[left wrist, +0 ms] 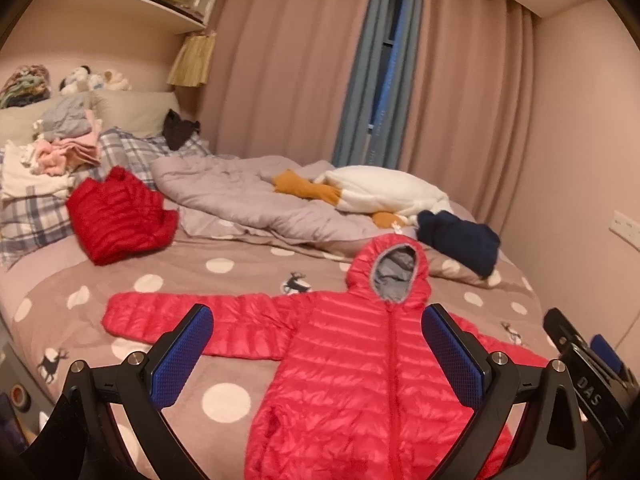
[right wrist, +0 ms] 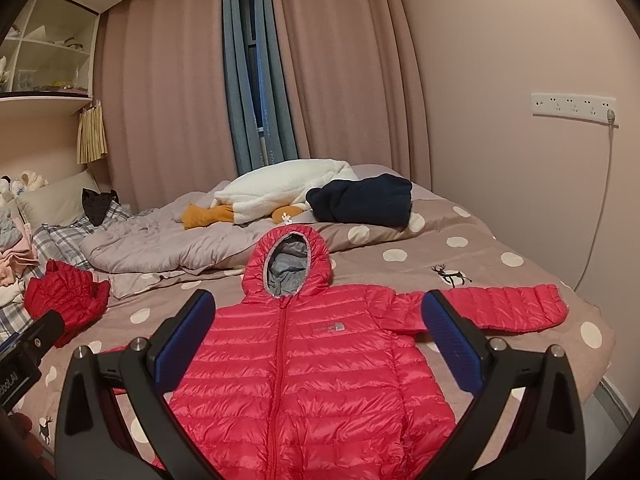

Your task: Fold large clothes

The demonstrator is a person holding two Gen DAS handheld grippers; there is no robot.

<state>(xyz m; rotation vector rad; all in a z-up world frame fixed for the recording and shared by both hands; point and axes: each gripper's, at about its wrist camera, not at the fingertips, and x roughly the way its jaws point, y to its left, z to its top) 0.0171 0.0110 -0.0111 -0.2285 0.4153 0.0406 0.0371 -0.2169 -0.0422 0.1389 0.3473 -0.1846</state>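
Left claw [left wrist: 318, 338], right claw [right wrist: 318, 322]: wide apart, empty.

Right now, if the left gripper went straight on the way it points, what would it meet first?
Probably the spread red quilted hooded jacket, about where its chest joins the outstretched sleeve; the open left gripper frames that area. Depth is unclear, and nothing visible lies between them.

Jacket [right wrist: 312, 368] lies on bed [right wrist: 500, 280], folded garment [right wrist: 64, 300] left.

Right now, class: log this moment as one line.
left tool open | right tool open | pink jacket flat, unfolded, zipped | bed
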